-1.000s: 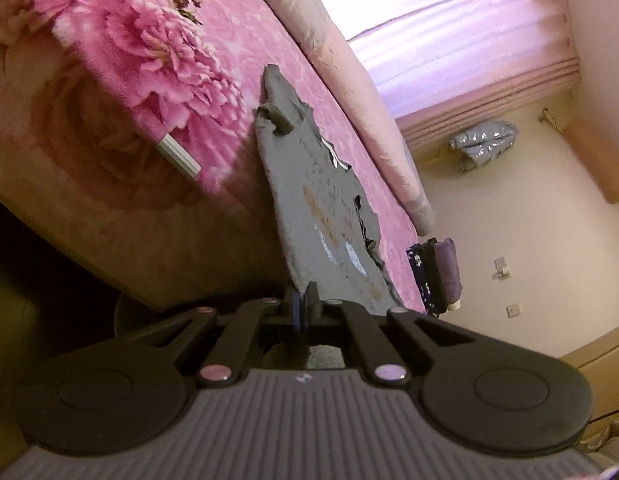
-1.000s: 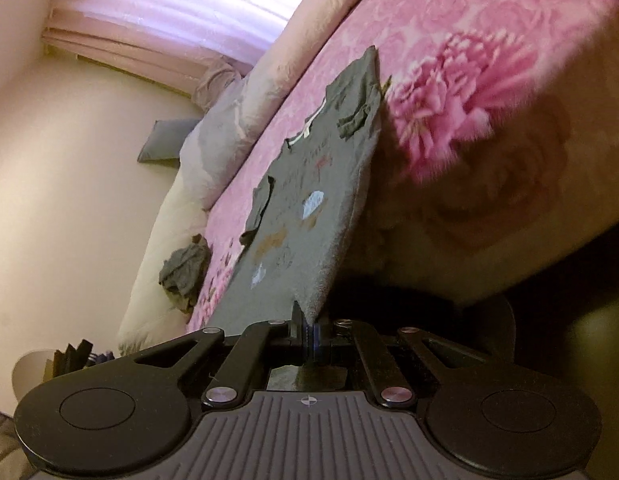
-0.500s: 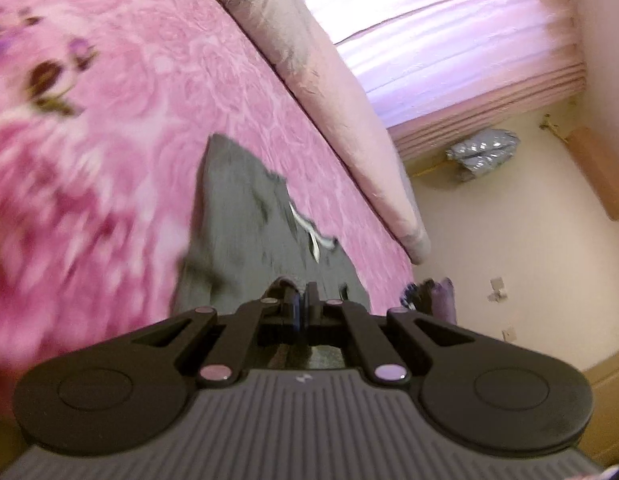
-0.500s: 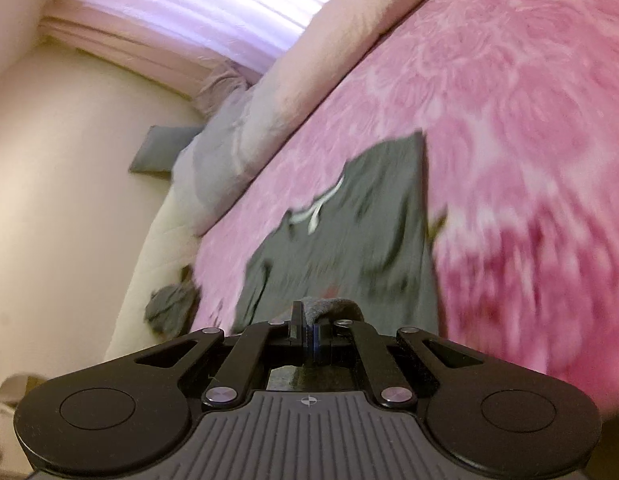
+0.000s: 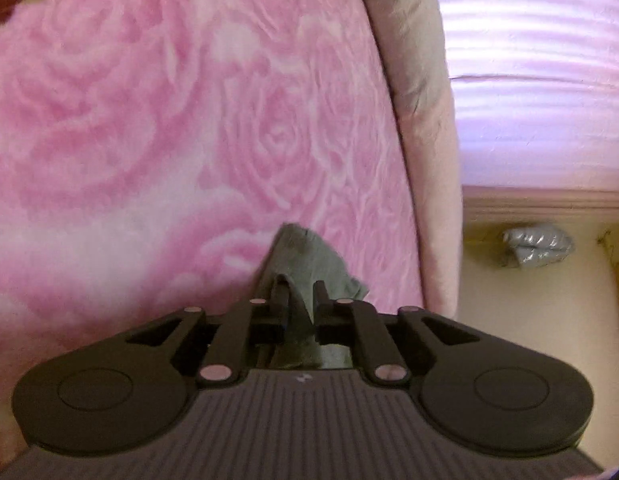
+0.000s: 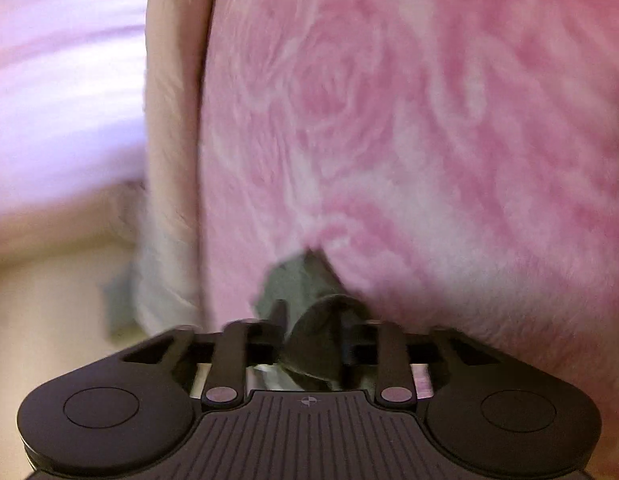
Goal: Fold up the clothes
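pink rose-patterned plush bedspread (image 5: 157, 128) fills most of both wrist views, with a pale beige bolster-like edge (image 5: 425, 128) and a lilac pleated curtain (image 5: 541, 80) at the upper right of the left view. a second ago the dark grey printed t-shirt (image 5: 309, 264) lay stretched long across the bed, hem pinched shut in both tools; half a second ago it was swept forward in a blur. now only a small grey corner shows at the lower centre of each view, right at the fingertips and resting on the bedspread.

the left gripper (image 5: 301, 292) has its fingers parted, cloth lying loose between them. the right gripper (image 6: 313, 312) is spread too, a curl of grey fabric sitting in the gap; this view is blurred, so whether any pad touches it i cannot tell.

my reading: the hem was carried up over the shirt's body and let go, which would make one lengthwise fold. the rest of the shirt is hidden below the tools, so how neatly the layers align cannot be checked.
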`<state>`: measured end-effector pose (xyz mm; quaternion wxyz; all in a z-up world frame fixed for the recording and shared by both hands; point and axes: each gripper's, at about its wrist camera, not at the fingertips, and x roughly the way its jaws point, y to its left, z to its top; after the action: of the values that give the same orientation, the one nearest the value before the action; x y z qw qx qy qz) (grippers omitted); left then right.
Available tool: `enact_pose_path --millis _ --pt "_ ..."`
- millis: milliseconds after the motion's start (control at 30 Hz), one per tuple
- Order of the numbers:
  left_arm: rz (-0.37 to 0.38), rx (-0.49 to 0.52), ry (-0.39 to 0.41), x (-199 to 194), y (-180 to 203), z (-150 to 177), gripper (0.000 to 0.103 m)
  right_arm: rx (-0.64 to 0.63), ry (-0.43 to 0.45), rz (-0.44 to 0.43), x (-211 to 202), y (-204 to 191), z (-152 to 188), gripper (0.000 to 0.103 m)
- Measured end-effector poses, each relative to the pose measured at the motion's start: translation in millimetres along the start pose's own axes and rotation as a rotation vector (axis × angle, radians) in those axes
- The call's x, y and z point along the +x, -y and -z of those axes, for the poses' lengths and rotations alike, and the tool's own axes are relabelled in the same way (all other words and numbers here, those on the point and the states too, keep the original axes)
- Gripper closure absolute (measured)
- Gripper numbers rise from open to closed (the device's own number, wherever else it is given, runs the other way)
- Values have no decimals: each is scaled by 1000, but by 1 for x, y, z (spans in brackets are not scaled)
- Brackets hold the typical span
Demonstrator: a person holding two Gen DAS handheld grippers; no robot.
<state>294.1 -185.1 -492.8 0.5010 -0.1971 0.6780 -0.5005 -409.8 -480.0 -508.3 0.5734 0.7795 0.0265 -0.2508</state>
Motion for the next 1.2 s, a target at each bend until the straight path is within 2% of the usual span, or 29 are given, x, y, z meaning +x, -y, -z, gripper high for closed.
enact_pose_path --millis 33,67,100,200,267,333,367,433,467,500,533,600,700,767,833,933,1000,1067,1133,1200 --pt "14 18 13 -4 2 1 79 -27 5 -14 -5 -1 -1 60" --pt "27 34 25 -9 3 2 68 -54 11 -27 -10 -3 -2 51" --pt "40 51 37 -13 4 3 67 -89 16 -33 -15 -4 -2 41" --pt "-16 126 62 -33 3 10 69 -250 42 33 -36 -7 14 40" --pt "-76 331 83 -43 16 28 72 -417 84 95 -49 -13 32 40" --pt "-141 568 103 -53 32 48 74 -695 152 183 -60 -27 60 40" --pt "-173 686 113 -58 40 58 79 -873 180 252 -61 -36 81 41" --pt "-250 938 91 -60 54 85 90 -1183 201 374 -59 -45 120 56" --pt "-272 1013 66 -55 58 94 93 -1278 183 410 -53 -45 136 71" --pt "-282 1051 35 -48 59 101 94 -1372 163 446 -46 -45 152 78" --pt "-291 1090 4 -40 61 108 97 -1451 143 475 -40 -45 165 80" --pt "-311 1167 -59 -26 64 122 99 -1519 97 493 -24 -42 179 81" --pt "-339 1281 -156 -4 68 142 99 -1551 39 537 6 -38 181 82" --pt "-353 1321 -168 5 67 144 99 -1566 12 555 25 -36 177 82" --pt "-362 1328 -114 8 75 135 99 -1572 23 563 38 -42 167 82" --pt "-386 1317 -11 19 88 117 98 -1485 106 551 54 -62 138 82" --pt "-379 1239 66 27 97 96 98 -1362 151 518 61 -72 110 82" --pt "-363 1117 129 27 100 74 97 -1262 192 488 58 -76 89 82" --pt "-332 1008 161 18 97 55 96 -1195 214 462 49 -76 77 82" --pt "-301 940 161 8 87 47 96 -1138 207 402 33 -71 69 82"
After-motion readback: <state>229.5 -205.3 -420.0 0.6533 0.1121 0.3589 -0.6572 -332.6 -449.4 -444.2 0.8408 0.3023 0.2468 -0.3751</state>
